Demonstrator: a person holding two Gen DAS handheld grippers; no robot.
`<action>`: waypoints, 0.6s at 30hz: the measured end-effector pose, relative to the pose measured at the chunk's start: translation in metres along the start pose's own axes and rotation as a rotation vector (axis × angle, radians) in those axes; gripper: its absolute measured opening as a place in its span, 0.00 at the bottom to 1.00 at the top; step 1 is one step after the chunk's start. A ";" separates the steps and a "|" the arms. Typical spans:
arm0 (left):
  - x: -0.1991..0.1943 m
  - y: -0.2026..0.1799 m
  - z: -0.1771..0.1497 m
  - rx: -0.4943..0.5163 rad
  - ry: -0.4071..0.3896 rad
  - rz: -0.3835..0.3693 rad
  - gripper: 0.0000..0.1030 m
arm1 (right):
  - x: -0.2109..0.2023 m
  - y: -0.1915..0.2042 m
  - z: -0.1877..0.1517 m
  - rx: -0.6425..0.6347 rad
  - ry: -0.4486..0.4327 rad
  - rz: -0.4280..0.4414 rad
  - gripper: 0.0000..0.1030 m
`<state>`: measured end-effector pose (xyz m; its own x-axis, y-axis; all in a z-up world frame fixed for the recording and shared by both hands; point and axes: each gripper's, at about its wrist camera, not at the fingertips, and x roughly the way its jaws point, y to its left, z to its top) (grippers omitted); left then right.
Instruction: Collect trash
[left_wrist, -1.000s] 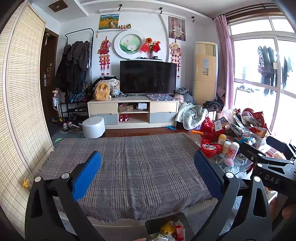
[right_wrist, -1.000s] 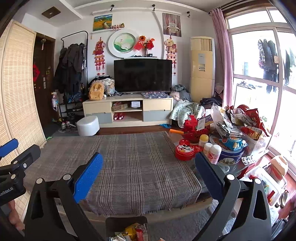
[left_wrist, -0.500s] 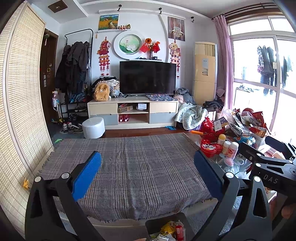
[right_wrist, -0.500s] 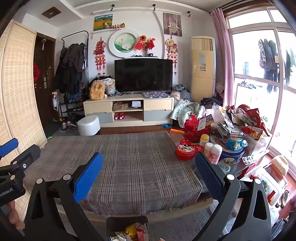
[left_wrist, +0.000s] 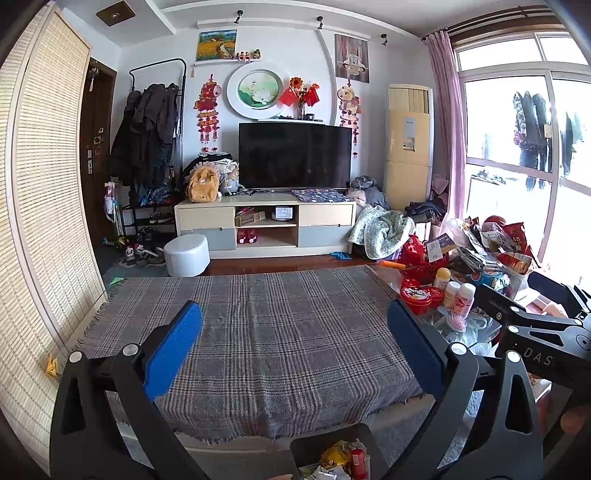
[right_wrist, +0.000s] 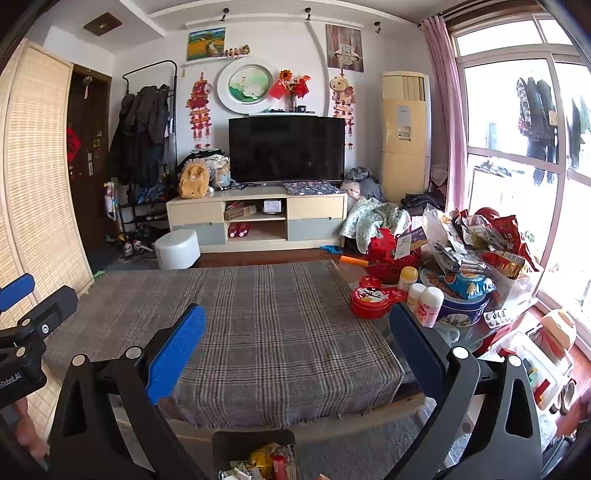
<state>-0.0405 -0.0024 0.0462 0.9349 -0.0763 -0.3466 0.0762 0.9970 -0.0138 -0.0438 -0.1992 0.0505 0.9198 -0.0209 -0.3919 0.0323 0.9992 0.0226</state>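
A dark bin (left_wrist: 334, 441) (right_wrist: 255, 443) holding yellow, red and white wrappers stands on the floor below the table's near edge, at the bottom of both views. My left gripper (left_wrist: 295, 343) hangs open above the plaid tablecloth (left_wrist: 258, 325), nothing between its blue pads. My right gripper (right_wrist: 297, 343) is open too, over the same cloth (right_wrist: 258, 314), with nothing held. Each gripper shows at the edge of the other's view: the right one (left_wrist: 535, 325), the left one (right_wrist: 22, 317).
Snack bags, red tins (right_wrist: 369, 301), white bottles (right_wrist: 428, 304) and a blue tin crowd the table's right end (left_wrist: 461, 291). Beyond are a TV stand (left_wrist: 266, 225), a white stool (left_wrist: 186, 254), a coat rack and a window. A bamboo screen (left_wrist: 40, 221) lines the left.
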 end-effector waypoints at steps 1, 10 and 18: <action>0.000 0.000 0.000 0.000 0.000 -0.001 0.92 | 0.000 0.000 0.000 0.000 0.000 0.000 0.97; 0.000 0.000 0.000 0.003 0.001 -0.002 0.92 | 0.001 -0.001 0.000 0.002 0.002 0.000 0.97; -0.001 0.000 0.001 0.002 0.000 -0.003 0.92 | 0.001 -0.002 0.000 0.003 0.002 0.000 0.97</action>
<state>-0.0410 -0.0022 0.0477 0.9346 -0.0792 -0.3469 0.0796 0.9967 -0.0133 -0.0432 -0.2011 0.0499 0.9190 -0.0213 -0.3937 0.0339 0.9991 0.0252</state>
